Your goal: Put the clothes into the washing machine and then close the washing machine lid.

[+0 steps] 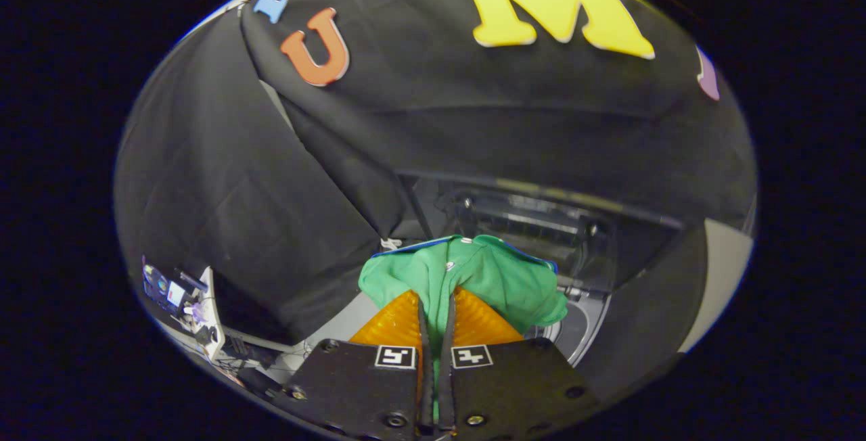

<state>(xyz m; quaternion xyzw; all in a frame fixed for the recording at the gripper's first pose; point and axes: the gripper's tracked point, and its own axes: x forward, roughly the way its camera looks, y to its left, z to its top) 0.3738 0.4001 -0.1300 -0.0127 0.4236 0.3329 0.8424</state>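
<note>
A green garment point(500, 275) with a blue trim hangs bunched from my gripper point(436, 309), whose two fingers are pressed together on a fold of the cloth. The garment is held up in the air, just ahead of the fingers. Beyond and below it lies the washing machine point(582, 322), with part of its round grey opening showing past the cloth on the right. The raised dark lid point(534, 224) stands behind the garment, leaning back against the booth wall.
Black cloth walls close in behind and to the left. Low on the left stands a desk with a lit screen point(166, 289) and cables. A pale panel point(724, 272) rises on the far right beside the machine.
</note>
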